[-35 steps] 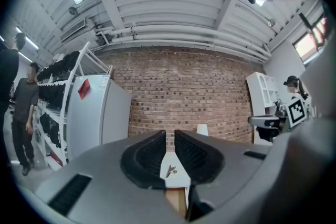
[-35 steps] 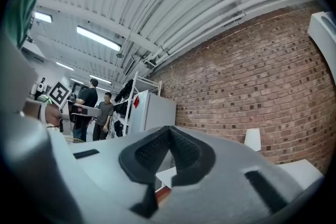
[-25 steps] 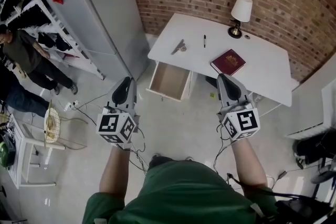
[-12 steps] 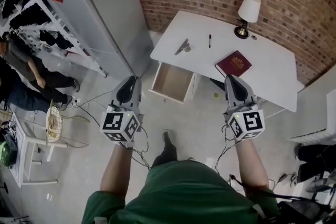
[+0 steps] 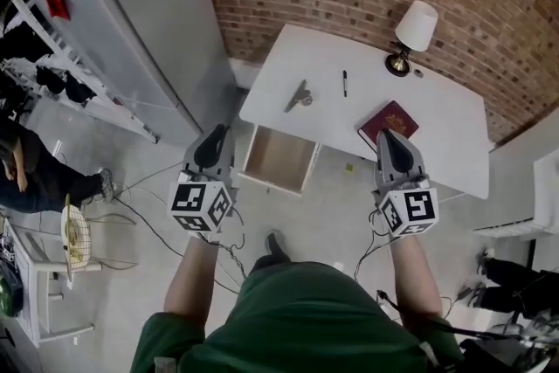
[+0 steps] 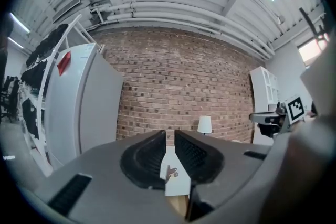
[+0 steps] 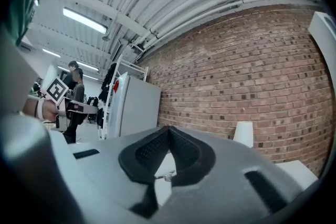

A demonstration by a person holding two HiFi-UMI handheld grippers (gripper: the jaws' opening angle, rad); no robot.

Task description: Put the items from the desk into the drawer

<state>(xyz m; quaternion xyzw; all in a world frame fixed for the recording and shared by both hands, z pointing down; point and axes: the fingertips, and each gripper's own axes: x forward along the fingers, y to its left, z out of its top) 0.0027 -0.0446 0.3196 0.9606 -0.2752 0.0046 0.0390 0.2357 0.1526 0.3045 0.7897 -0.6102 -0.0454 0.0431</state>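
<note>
On the white desk (image 5: 437,100) lie a dark red book (image 5: 390,120), a black pen (image 5: 344,83) and a metal clip-like item (image 5: 299,96). Below the desk's front edge a drawer (image 5: 279,157) stands pulled out, showing a bare wooden bottom. My left gripper (image 5: 214,134) (image 6: 170,136) hovers over the floor to the left of the drawer, its jaws a narrow gap apart and holding nothing. My right gripper (image 5: 390,135) (image 7: 168,131) is shut and empty, its tip just in front of the book's near edge in the head view.
A table lamp (image 5: 414,26) stands at the desk's back right against the brick wall. A tall grey fridge (image 5: 131,22) is on the left, with a rack and a person (image 5: 26,170) beyond it. Cables (image 5: 148,205) trail over the floor.
Both grippers have moved forward toward the desk with the person walking. The right gripper's tip now reaches the book's near edge in the head view. Neither jaw state changed.
</note>
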